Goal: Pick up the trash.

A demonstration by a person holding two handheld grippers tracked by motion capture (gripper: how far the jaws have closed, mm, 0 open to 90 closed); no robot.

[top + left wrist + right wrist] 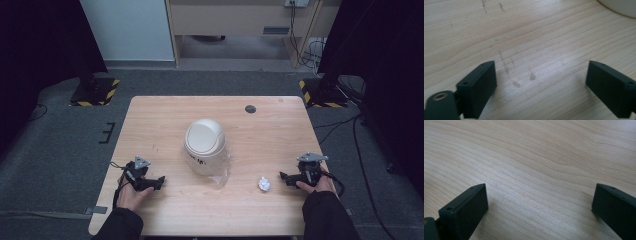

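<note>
A cream round bin with a domed swing lid (204, 145) stands in the middle of the wooden table (165, 115), with clear plastic liner sticking out at its lower right. A small crumpled white paper ball (263, 184) lies to its right, just left of my right gripper (283, 176). That gripper rests low on the table, open, with bare wood between its jaws (540, 200). My left gripper (161, 179) sits at the table's left front, open and empty (541, 77). The bin's edge (621, 6) shows at the top right of the left gripper view.
A small dark round mark (250, 109) sits near the table's far edge. Two black stand bases with yellow-black striped tape (94, 91) (320, 92) flank the far corners on the grey floor. Cables (345, 125) trail on the right.
</note>
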